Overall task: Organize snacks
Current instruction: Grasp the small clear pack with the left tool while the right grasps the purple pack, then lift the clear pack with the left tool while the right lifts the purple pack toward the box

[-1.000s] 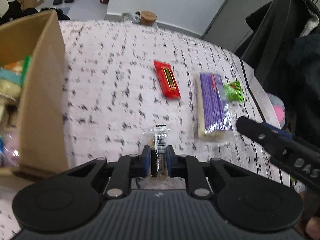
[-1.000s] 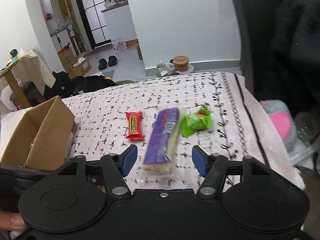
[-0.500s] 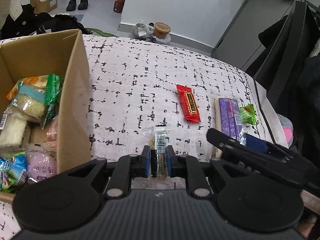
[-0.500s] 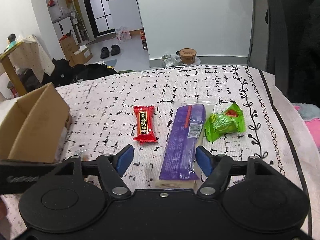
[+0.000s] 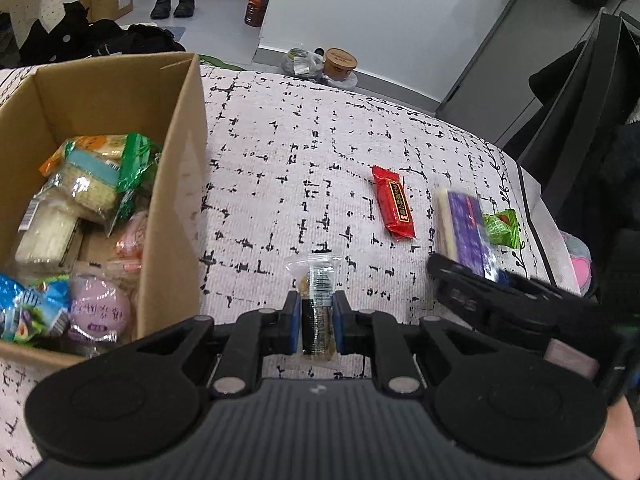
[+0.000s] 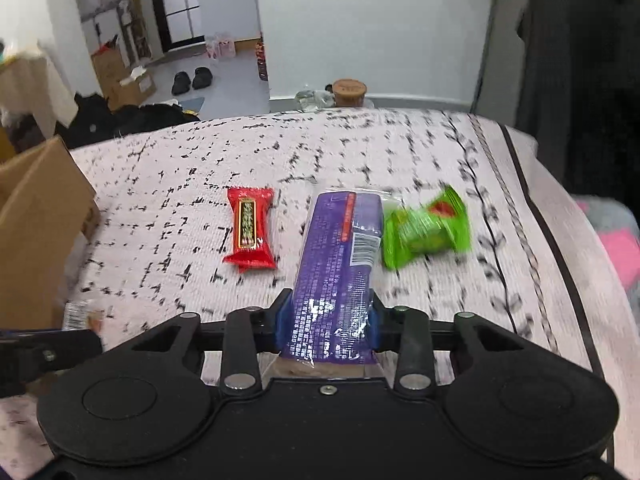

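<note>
The left gripper (image 5: 316,322) has its jaws clamped on a small clear-wrapped snack (image 5: 317,300), whose near end is hidden behind the gripper body; its label is too small to read. It hangs above the patterned surface (image 5: 280,184), just beside the right wall of the cardboard box (image 5: 180,184). The box already holds several wrapped snacks, partly cut off by the frame's left edge and overlapping, so a count is not possible.

The right gripper (image 6: 326,322) has its jaws closing on the near end of the long purple packet (image 6: 340,248), blue pads against its sides; the packet's very end disappears under the gripper body. From the left wrist view the right gripper covers the packet's near part. Whether the packet is off the surface cannot be told.

A red bar (image 6: 250,230) lies on the surface left of the purple packet, apart from it. A green wrapped snack (image 6: 426,230) sits just right of the packet, motion-blurred, so contact is unclear.
</note>
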`<state>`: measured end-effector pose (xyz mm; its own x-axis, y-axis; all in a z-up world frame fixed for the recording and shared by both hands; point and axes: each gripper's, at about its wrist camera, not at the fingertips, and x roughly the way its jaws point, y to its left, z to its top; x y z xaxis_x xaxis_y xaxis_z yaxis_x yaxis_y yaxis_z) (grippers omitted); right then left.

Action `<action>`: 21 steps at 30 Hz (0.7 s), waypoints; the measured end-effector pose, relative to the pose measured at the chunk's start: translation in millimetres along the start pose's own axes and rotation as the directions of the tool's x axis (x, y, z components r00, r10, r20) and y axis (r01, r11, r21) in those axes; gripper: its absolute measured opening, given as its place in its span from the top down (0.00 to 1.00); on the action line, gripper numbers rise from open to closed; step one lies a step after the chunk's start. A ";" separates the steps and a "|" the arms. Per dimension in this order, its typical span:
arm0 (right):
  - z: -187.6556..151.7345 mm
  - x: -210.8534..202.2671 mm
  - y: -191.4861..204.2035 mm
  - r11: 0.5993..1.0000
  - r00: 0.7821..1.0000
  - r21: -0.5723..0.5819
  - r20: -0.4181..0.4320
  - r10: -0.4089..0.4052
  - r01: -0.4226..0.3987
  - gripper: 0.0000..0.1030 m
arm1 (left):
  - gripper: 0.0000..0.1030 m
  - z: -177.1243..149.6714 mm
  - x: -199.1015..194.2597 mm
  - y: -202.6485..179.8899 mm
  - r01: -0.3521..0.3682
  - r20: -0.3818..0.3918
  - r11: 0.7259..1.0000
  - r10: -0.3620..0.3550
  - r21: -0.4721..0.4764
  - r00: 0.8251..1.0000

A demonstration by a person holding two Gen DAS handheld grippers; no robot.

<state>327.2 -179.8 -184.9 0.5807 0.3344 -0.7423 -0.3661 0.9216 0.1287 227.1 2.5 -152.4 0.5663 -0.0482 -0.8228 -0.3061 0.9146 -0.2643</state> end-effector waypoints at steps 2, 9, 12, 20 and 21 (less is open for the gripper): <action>-6.2 -6.8 -1.8 1.000 1.000 -0.006 -0.004 0.001 -0.001 0.67 | 0.85 -3.1 -0.5 -0.2 0.002 0.010 1.000 -0.002 -0.003 1.000; -24.9 -30.6 -9.6 1.000 0.999 0.015 -0.040 0.004 -0.004 0.66 | 0.85 -12.0 -0.5 1.1 0.011 0.004 0.999 -0.011 -0.032 1.000; -27.5 -30.6 -12.3 1.000 0.999 0.026 -0.050 -0.003 0.005 0.65 | 0.85 -13.7 -1.1 -0.1 0.013 0.002 1.000 -0.013 -0.024 1.000; -22.2 -15.0 -7.8 1.000 0.999 0.005 -0.027 -0.030 0.030 0.61 | 0.85 -14.1 3.9 -2.7 0.014 -0.009 1.000 -0.014 -0.023 1.000; -21.6 -14.1 -8.1 0.999 0.999 0.001 -0.025 -0.034 0.034 0.65 | 0.85 -13.9 3.8 -2.7 0.015 -0.009 1.000 -0.015 -0.024 1.000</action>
<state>306.2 -196.3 -189.6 0.5743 0.2977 -0.7625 -0.3452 0.9327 0.1042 219.4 -5.7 -161.8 0.5642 -0.0653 -0.8231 -0.3160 0.9039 -0.2883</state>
